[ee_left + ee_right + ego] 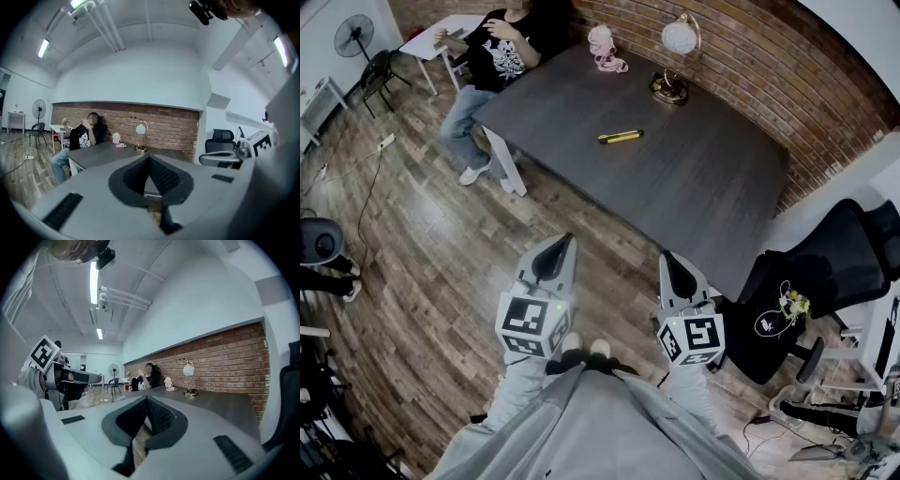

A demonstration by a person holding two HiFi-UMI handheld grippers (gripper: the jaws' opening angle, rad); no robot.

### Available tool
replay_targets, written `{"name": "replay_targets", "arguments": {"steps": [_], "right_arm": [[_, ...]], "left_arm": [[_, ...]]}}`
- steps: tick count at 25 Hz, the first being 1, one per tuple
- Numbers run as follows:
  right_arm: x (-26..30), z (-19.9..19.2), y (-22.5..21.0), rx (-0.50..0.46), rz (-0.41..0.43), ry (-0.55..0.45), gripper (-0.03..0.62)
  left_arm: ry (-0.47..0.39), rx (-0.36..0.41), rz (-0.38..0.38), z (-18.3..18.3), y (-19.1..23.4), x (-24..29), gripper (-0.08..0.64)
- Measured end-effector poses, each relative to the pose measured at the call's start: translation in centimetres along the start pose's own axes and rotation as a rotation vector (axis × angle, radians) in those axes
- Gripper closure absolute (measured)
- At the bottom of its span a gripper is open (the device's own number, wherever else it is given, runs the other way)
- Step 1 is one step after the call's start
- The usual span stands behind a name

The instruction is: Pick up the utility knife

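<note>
A yellow and black utility knife (620, 137) lies flat near the middle of the dark table (694, 187), far ahead of both grippers. My left gripper (566, 241) is held over the wooden floor, short of the table's near edge, with its jaws shut and nothing between them. My right gripper (667, 255) hangs beside it, also shut and empty, close to the table's near edge. In the left gripper view the left gripper (150, 157) points toward the table (105, 154). The right gripper (146, 399) points the same way in its own view. I cannot make out the knife in either gripper view.
A desk lamp (675, 56) and a pink object (605, 47) stand at the table's far side. A person (502, 47) sits at the far left corner. A black office chair (825, 281) stands right of the table. A brick wall (787, 75) runs behind.
</note>
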State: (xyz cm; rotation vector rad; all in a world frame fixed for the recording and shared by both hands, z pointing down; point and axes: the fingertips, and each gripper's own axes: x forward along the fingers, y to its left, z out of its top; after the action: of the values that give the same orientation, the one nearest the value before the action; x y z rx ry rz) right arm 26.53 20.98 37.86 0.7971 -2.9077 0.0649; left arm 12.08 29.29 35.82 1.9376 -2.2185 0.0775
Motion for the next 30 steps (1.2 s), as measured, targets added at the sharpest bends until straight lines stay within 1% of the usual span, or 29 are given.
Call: {"name": "replay_targets", "arguments": {"steps": [5,9,14,18,23,30], "right_arm": [[-0.2,0.2,-1.3,0.02,0.001,-0.026,0.574],[-0.5,-0.4,-1.8,0.029,0.021,-0.024,0.574],[0.3,-0.5,-1.9,0.035,0.024,-0.024,0.574],[2.2,-0.6,-2.4,0.036,0.015,-0.017,0.574],[6.5,0.1,-2.4,0.033,-0.003,-0.014,0.574],[15.1,1.2,-0.2,0.041,0.001,0.008,0.574]], "left_arm": [[-0.006,0.008,0.017,0.4,-0.8,0.5,0.541],[-0.004,-0.008,0.054,-0.2,-0.8,0.1,0.541],[-0.026,-0.035,0.095,0.3,1.1,0.3,0.541],[-0.028,-0.044,0.087,0.2,2.2,1.9,0.541],[-0.02,-0.052,0.061,0.5,5.4,5.0,0.541],[-0.003,-0.044,0.037,1.8,12.8,9.1,0.541]]}}
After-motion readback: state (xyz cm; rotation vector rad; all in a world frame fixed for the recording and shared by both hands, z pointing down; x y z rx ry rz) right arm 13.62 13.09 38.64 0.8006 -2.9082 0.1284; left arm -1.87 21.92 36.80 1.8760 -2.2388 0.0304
